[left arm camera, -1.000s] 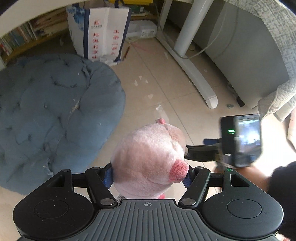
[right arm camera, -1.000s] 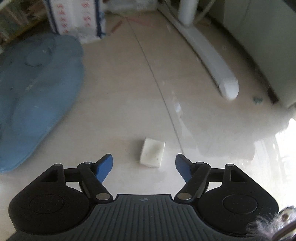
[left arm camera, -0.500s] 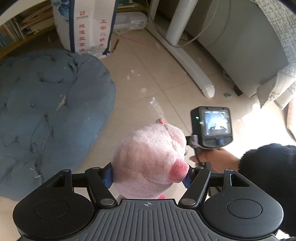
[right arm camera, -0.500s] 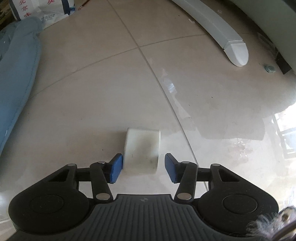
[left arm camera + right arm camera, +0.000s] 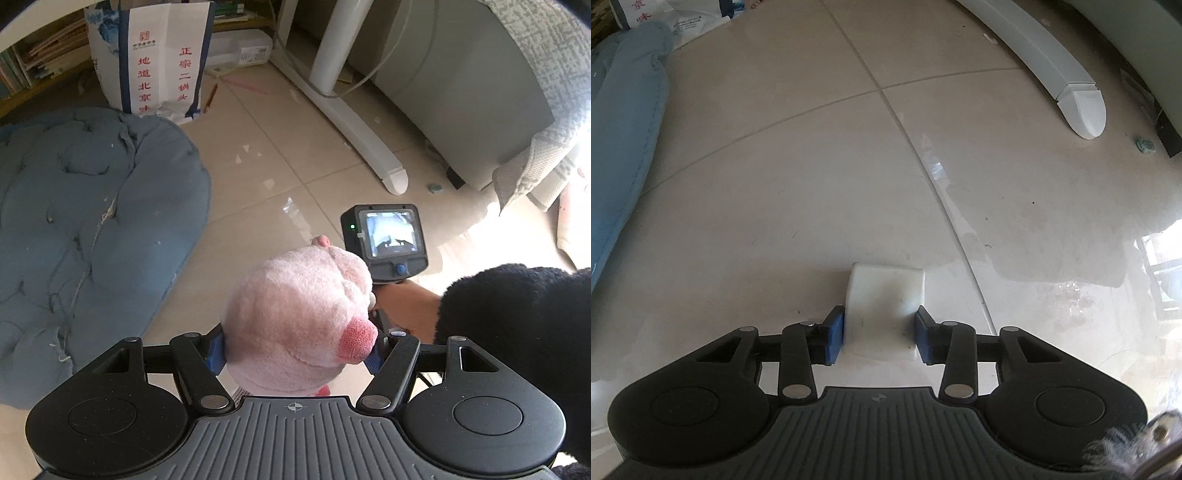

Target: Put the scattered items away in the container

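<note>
My left gripper (image 5: 295, 350) is shut on a pink plush toy (image 5: 295, 317) and holds it above the tiled floor. In the right wrist view my right gripper (image 5: 881, 339) is low on the floor, its blue pads closed against both sides of a white rectangular block (image 5: 884, 306) that rests on the tiles. The right gripper's handle and screen (image 5: 386, 236) show in the left wrist view, held by a hand in a dark sleeve. No container is in view.
A blue quilted cushion (image 5: 81, 229) lies on the floor at the left. A white paper bag with red characters (image 5: 159, 62) stands at the back. A white desk leg and foot (image 5: 354, 122) runs at the right, beside a grey sofa (image 5: 480, 92).
My right gripper has dropped to the floor and closed its pads from wide open onto the white block. The left gripper still holds the plush toy and has shifted slightly.
</note>
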Tool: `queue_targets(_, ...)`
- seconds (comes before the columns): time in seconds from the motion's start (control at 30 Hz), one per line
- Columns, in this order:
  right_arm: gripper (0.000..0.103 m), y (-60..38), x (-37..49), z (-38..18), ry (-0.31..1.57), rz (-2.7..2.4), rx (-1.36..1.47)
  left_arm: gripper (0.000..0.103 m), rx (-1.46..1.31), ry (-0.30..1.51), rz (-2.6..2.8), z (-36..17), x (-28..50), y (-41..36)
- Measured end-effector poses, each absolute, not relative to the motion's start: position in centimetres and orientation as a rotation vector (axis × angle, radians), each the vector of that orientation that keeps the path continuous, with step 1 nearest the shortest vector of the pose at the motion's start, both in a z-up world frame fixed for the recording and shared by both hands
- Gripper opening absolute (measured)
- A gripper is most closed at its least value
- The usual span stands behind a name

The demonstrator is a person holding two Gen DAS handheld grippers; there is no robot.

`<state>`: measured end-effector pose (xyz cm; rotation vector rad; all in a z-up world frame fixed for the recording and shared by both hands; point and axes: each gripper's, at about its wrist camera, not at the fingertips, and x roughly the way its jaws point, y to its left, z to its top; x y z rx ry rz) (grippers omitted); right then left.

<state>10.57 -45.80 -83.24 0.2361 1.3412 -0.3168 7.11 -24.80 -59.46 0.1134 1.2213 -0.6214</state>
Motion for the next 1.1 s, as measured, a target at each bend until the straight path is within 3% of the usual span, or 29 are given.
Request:
queue_targets(0.2, 0.027, -45.1, 10.3, -80.9, 1.363, -0.301, 0.188, 0.068, 0.104, 1.204, -0.626, -57.6, 6.8, -24.1)
queue_targets(0.4, 0.025, -44.7, 8.3, -73.8, 1.317, -0.289, 0.208, 0.068, 0.087, 1.246, -0.627, -53.9, 5.7, -23.6)
queue_targets(1.1, 0.025, -39.9, 2.3, -42.0, 1.259, -0.243, 0.216, 0.068, 0.134, 1.228, -0.671, -28.0, 2.8, -20.2)
